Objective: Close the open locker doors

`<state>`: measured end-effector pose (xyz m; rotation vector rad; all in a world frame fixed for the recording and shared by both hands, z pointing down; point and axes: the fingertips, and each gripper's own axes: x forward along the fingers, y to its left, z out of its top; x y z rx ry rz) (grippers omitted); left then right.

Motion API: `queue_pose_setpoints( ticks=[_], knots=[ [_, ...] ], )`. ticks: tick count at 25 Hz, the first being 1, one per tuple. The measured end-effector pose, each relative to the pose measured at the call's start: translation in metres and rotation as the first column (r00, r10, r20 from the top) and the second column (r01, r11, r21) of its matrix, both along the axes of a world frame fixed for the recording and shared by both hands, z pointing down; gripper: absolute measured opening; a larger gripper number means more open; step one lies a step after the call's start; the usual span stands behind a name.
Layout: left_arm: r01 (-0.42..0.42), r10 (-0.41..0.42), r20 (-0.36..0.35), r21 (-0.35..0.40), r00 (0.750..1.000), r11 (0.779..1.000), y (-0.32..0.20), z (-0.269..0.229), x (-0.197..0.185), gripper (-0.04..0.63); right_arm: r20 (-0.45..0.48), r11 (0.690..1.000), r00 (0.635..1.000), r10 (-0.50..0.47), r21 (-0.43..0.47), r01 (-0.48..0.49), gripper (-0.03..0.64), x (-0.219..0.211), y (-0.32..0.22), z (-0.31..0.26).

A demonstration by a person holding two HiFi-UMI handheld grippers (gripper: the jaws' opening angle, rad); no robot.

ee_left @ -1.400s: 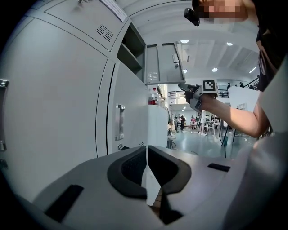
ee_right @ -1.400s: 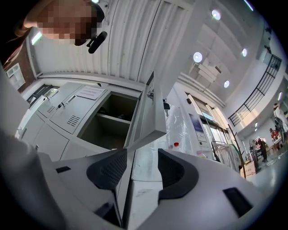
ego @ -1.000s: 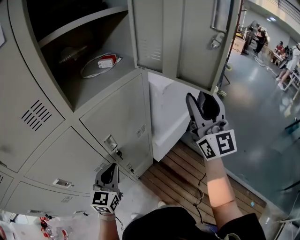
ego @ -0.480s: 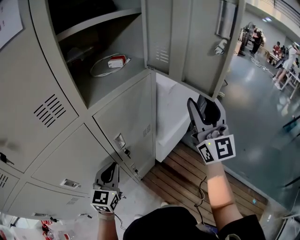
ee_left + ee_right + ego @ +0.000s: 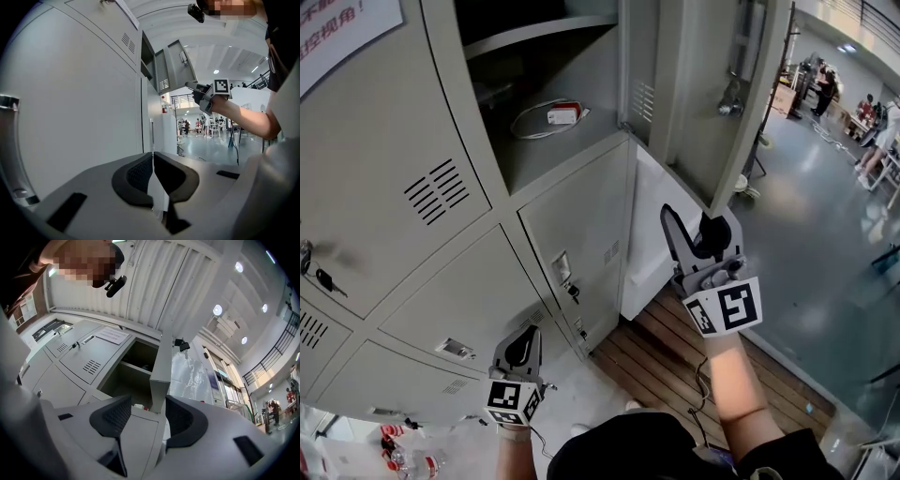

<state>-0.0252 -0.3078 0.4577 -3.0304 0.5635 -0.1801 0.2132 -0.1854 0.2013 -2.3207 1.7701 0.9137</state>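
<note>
Above the right gripper (image 5: pixel 694 234), the open locker door (image 5: pixel 694 84) swings out from the upper compartment (image 5: pixel 562 66), its lower edge hanging just over the raised fingers (image 5: pixel 671 225). These fingers are spread apart with nothing gripped. In the right gripper view, the door's bottom corner (image 5: pixel 159 380) shows in line with the gap between them, slightly beyond the tips; contact cannot be made out. A white charger and cable (image 5: pixel 551 116) lie on the compartment's floor. Low at the left, the left gripper (image 5: pixel 523 345) hangs in front of the closed lower lockers (image 5: pixel 572 234), well apart from the open door. Its fingers (image 5: pixel 138 173) are pressed together and hold nothing.
</note>
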Motion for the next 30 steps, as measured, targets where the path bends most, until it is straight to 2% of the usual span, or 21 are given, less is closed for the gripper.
queue_pose_setpoints(
  ticks=[8,15,21,26,30],
  knots=[
    [0.092,-0.092,-0.001,-0.023,0.996,0.995,-0.002,0.006,-0.048,0.028,-0.055,0.995,0.994,-0.096,-0.032,0.095,0.236,-0.053,-0.036,-0.002],
    [0.196,-0.196,-0.004,-0.035,0.981,0.98,-0.006,0.009,-0.096,0.028,-0.076,0.98,0.977,-0.198,-0.049,0.194,0.236,-0.095,-0.071,-0.004],
    [0.298,-0.298,0.001,-0.051,0.955,0.953,-0.01,0.015,-0.135,0.027,-0.107,0.954,0.948,-0.298,-0.073,0.292,0.236,-0.13,-0.106,-0.004],
    [0.366,-0.366,0.014,-0.041,0.931,0.93,-0.009,0.021,-0.162,0.028,-0.096,0.924,0.92,-0.381,-0.067,0.376,0.236,-0.151,-0.132,-0.006],
    [0.429,-0.429,0.016,-0.055,0.903,0.901,-0.009,0.024,-0.181,0.027,-0.08,0.9,0.896,-0.437,-0.054,0.433,0.236,-0.163,-0.15,-0.009]
  ],
)
